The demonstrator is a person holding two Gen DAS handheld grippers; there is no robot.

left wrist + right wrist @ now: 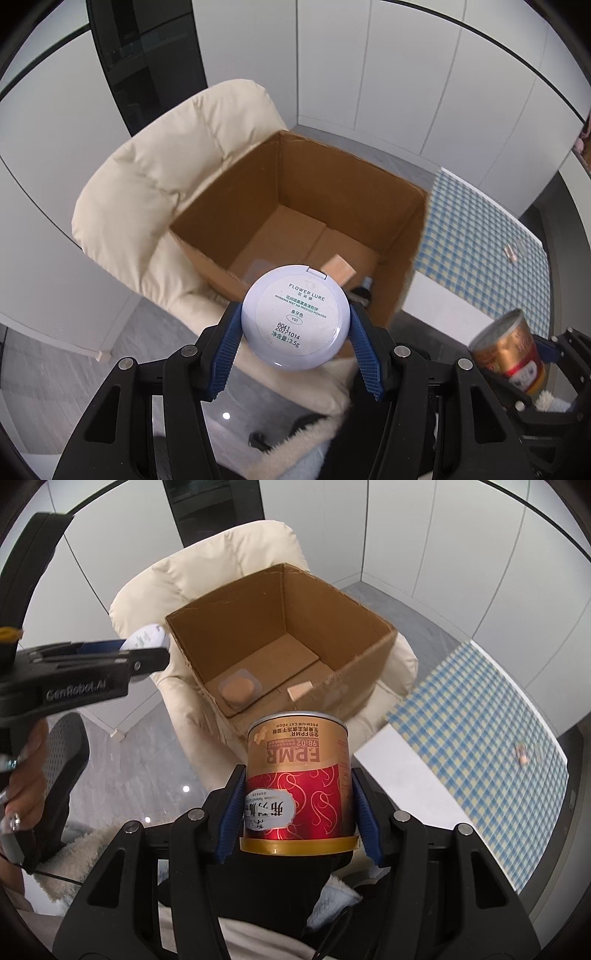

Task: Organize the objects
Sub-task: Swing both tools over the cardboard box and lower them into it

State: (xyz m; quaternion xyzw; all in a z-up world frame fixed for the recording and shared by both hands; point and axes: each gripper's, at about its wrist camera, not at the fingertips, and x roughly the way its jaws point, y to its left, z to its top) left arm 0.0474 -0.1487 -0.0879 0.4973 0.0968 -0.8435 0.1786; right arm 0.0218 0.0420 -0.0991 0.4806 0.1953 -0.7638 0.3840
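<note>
Nearest us, our left gripper [295,325] clamps a round white powder compact [295,317] label-up by its rim, while our right gripper [297,805] grips a red-and-gold cat food can [299,775] upside down by its sides. Both hang short of the open cardboard box [354,609] on the cream armchair [229,554], likely their destination.

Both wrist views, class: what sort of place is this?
Probably a home room: a cream padded armchair bearing an open brown cardboard box, beside a blue-and-yellow checked tablecloth and white panelled walls.
</note>
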